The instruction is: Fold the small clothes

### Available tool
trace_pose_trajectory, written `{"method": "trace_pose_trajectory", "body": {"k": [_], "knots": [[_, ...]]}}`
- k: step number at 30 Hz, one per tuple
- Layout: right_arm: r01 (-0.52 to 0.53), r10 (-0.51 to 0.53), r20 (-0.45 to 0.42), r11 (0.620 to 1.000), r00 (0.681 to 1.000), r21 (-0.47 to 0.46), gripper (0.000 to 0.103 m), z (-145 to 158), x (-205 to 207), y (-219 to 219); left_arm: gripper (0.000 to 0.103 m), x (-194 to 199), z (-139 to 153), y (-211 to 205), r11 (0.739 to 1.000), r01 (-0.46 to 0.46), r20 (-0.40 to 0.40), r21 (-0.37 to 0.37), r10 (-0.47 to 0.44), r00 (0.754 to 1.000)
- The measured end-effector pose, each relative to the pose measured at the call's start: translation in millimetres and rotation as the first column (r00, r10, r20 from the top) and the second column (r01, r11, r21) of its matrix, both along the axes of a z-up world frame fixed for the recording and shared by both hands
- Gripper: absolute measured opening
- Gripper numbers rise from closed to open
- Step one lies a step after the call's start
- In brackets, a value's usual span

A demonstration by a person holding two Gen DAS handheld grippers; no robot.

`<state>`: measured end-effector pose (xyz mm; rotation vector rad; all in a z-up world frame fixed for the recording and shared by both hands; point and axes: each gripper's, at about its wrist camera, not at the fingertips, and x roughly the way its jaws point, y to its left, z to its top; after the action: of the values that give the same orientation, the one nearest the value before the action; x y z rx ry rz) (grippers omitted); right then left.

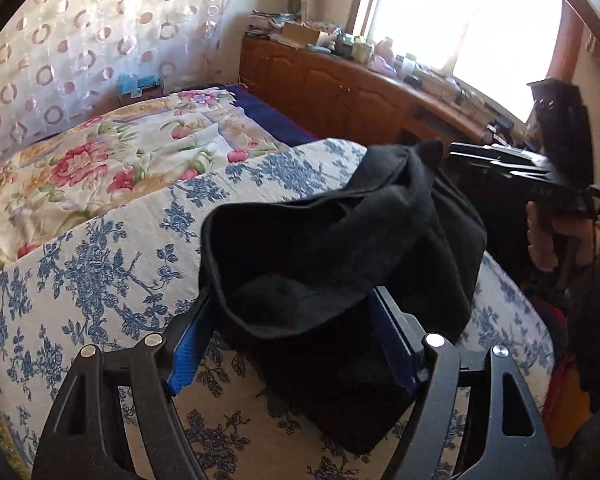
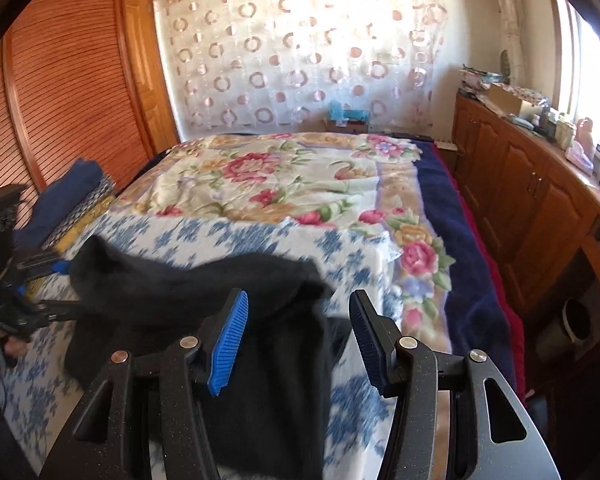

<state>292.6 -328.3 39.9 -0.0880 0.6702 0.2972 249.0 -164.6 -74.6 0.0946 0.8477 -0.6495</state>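
Observation:
A small black garment point(image 1: 340, 248) lies half folded on a blue-and-white floral cloth point(image 1: 112, 264) over the bed. My left gripper point(image 1: 296, 340) stands open with the garment's near edge draped between its blue pads point(image 1: 186, 354). My right gripper point(image 2: 298, 320) is open, with the garment point(image 2: 204, 292) just under and to the left of it; its blue pads point(image 2: 230, 344) touch nothing. The right gripper also shows in the left wrist view point(image 1: 512, 164), far right, above the garment's far end. The left gripper shows in the right wrist view point(image 2: 32, 272), at the garment's left end.
A flowered blanket point(image 2: 284, 176) covers the bed beyond the cloth. Folded dark blue clothes point(image 2: 66, 196) are stacked at the bed's left edge. A wooden cabinet point(image 2: 532, 192) with clutter runs along the right under a window. A louvred wardrobe point(image 2: 60, 80) stands at left.

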Motion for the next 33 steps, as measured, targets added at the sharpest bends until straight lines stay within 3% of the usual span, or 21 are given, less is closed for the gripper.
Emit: {"method": "trace_pose_trajectory", "body": {"k": [3,6,10,14,16,17,20,28,33], "knots": [[-0.026,0.025,-0.011,1.0,1.0,-0.015,0.055,-3.4,-11.1,0.8,0.077,11.5,-4.9,-6.7,0.998,-0.035,0.027,0.045,0.033,0.999],[-0.063,0.061,-0.043,0.997,0.997,-0.041,0.055,-8.0,-8.4,2.9,0.077,37.1,-3.4,1.2,0.982,-0.176,0.1,0.067,0.169,0.981],[-0.078,0.071,-0.09,0.994,0.993,-0.079,0.055,-15.1,17.8,12.3,0.077,61.8,-4.4,18.0,0.951,-0.301,0.109,0.069,0.293,0.95],[-0.056,0.052,-0.076,0.997,0.996,-0.054,0.055,-9.9,57.1,13.3,0.077,58.3,-2.8,37.3,0.937,-0.349,0.095,0.033,0.344,0.934],[0.014,-0.017,-0.041,0.998,0.999,-0.068,0.054,-6.3,78.2,8.5,0.077,52.9,-2.1,42.2,0.938,-0.345,0.091,0.022,0.342,0.935],[0.065,-0.068,-0.034,0.995,0.997,-0.079,0.049,-4.9,86.3,5.3,0.077,49.7,-0.8,43.5,0.94,-0.34,0.09,0.021,0.337,0.937],[0.12,-0.125,-0.027,0.985,0.992,-0.124,0.045,-0.1,100.9,-0.6,0.077,41.7,1.4,44.3,0.946,-0.322,0.091,0.024,0.319,0.943],[-0.001,-0.001,-0.035,0.997,0.999,-0.072,0.049,2.5,71.2,1.2,0.077,29.9,3.3,30.2,0.976,-0.217,0.075,-0.012,0.217,0.973],[-0.039,0.035,-0.094,0.998,0.995,-0.045,0.049,-6.2,90.9,-8.2,0.077,29.5,0.3,21.5,0.98,-0.196,0.055,-0.009,0.197,0.979]]}}
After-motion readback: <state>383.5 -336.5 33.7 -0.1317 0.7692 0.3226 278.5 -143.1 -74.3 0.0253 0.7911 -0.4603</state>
